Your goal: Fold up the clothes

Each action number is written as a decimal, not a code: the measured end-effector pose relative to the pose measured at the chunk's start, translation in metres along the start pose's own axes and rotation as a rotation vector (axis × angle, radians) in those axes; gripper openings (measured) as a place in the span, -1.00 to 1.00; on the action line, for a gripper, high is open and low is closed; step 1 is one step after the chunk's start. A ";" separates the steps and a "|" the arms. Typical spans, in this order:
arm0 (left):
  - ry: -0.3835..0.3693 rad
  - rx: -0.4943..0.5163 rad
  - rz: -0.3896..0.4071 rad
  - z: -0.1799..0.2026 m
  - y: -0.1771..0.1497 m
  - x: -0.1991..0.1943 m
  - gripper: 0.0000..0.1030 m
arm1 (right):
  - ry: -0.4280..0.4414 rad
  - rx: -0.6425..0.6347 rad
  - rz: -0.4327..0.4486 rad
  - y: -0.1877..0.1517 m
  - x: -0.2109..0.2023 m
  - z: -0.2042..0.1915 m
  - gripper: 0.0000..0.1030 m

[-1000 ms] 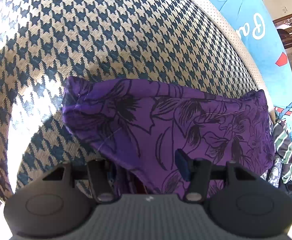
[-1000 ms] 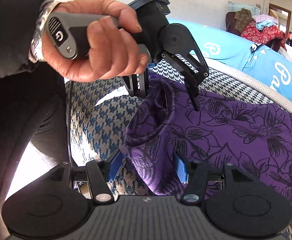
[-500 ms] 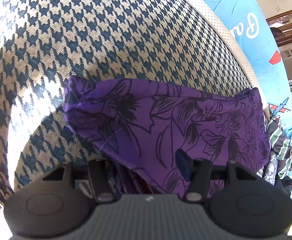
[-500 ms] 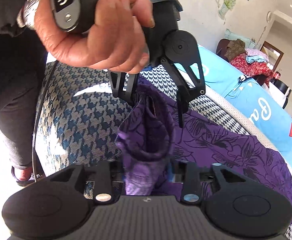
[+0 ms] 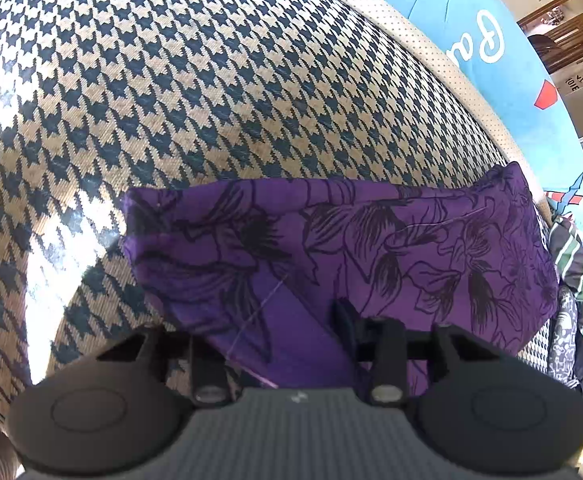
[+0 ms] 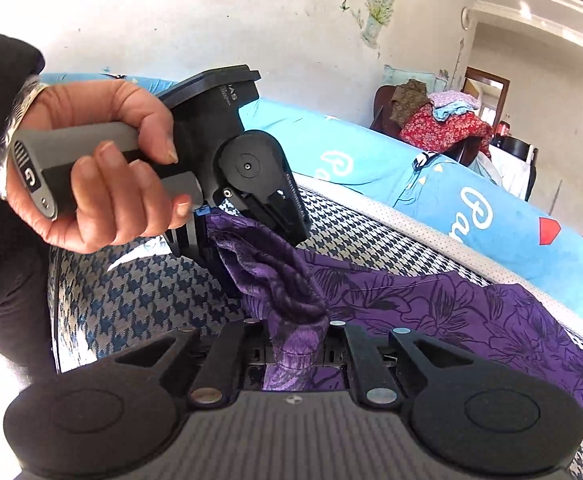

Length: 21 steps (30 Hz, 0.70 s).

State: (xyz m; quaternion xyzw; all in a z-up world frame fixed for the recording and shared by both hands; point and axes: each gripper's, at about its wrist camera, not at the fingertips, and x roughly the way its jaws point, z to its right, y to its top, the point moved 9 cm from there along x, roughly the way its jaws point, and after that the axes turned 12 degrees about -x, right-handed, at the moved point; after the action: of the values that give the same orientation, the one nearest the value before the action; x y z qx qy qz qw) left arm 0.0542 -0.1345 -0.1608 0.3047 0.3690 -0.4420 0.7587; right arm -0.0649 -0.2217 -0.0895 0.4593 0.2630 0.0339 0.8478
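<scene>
A purple garment point(image 5: 371, 248) with a black flower print lies on a navy-and-cream houndstooth cover point(image 5: 211, 80). My left gripper point(image 5: 275, 328) is open, and a raised edge of the cloth sits between its spread fingers. In the right wrist view the garment point(image 6: 451, 312) stretches away to the right. Its near end is bunched into a thick roll, and my right gripper point(image 6: 297, 344) is shut on that roll. The roll climbs to the left gripper point(image 6: 247, 248), which a hand point(image 6: 103, 176) holds just above the cover point(image 6: 131, 292).
Light blue bedding point(image 6: 391, 168) with white lettering runs along the far side of the cover. A chair piled with clothes point(image 6: 443, 120) stands by the back wall. Striped and patterned clothes point(image 5: 575, 264) lie at the cover's right end. A person in dark clothing stands at the left.
My right gripper closed on the bunched end of the purple garment and lifted it. The left gripper came lower and nearer the right one, fingers still apart.
</scene>
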 end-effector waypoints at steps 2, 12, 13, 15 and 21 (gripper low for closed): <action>-0.010 0.010 0.023 0.007 0.000 -0.003 -0.64 | -0.003 0.015 0.004 0.001 -0.001 0.004 -0.84; -0.067 0.110 0.132 0.060 0.001 -0.021 -0.72 | -0.086 0.061 0.046 0.004 -0.016 0.030 -0.84; -0.068 0.125 0.139 0.067 0.001 -0.021 -0.72 | -0.096 0.068 0.049 0.003 -0.018 0.035 -0.84; -0.070 0.154 0.155 0.079 0.000 -0.022 -0.72 | -0.115 0.086 0.052 0.003 -0.021 0.045 -0.84; -0.092 0.193 0.181 0.116 -0.001 -0.018 -0.72 | -0.180 0.086 0.057 0.001 -0.028 0.073 -0.84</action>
State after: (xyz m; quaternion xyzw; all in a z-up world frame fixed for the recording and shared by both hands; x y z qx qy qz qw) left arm 0.0809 -0.2185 -0.0833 0.3875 0.2607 -0.4188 0.7788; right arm -0.0533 -0.2850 -0.0446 0.5036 0.1736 0.0055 0.8463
